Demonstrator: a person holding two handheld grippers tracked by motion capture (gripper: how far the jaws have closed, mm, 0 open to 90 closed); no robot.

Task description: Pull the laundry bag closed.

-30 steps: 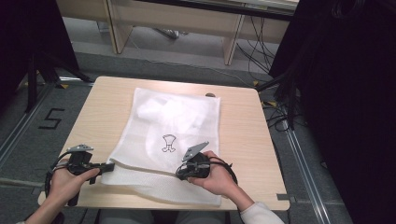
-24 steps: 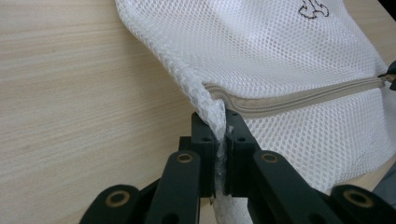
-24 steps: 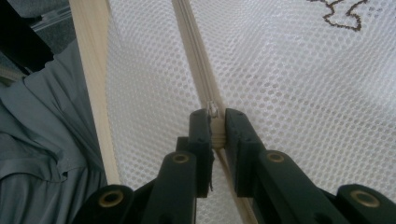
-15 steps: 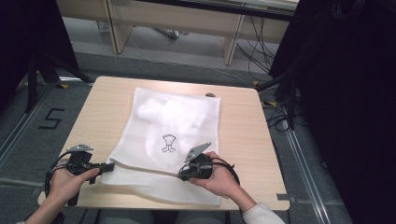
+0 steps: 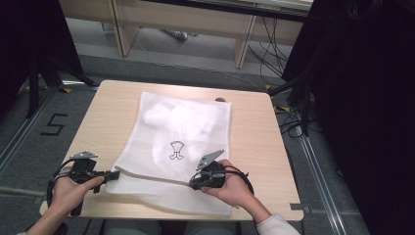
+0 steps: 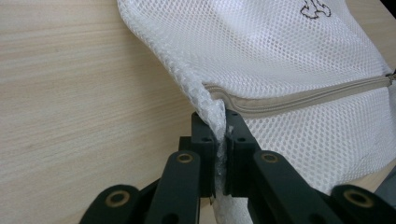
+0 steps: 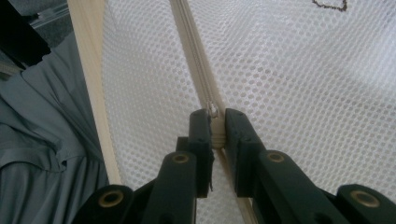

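left gripper (image 5: 113,175) at the near left corner of the mesh bag (image 5: 181,127), jaws pressed together on a bunched fold of the netting, right beside the end of the zipper (image 6: 299,95). pinching the corner seam itself, seen close in the left gripper view (image 6: 219,128), with the tan zipper tape running away from it across the bag. serves as the anchor: best kept low on the table (image 5: 254,127) and steady, pulling gently away from the bag's middle so the zipper line stays taut and straight.

mesh bag lying flat in the middle of the wooden table, white, with a small dark printed mark (image 5: 176,150) near its centre and something pale bundled inside toward the far end; near edge close to the table's front edge.

right gripper (image 5: 192,184) further along the same zipper, toward the bag's near right side, jaws nearly shut on the zipper tape at what looks like the slider (image 7: 213,112), barely any gap left. judged to be the working hand: should draw along the zipper line only, not upward, or the loose mesh may snag in the teeth. whether opening or closing cannot be told.
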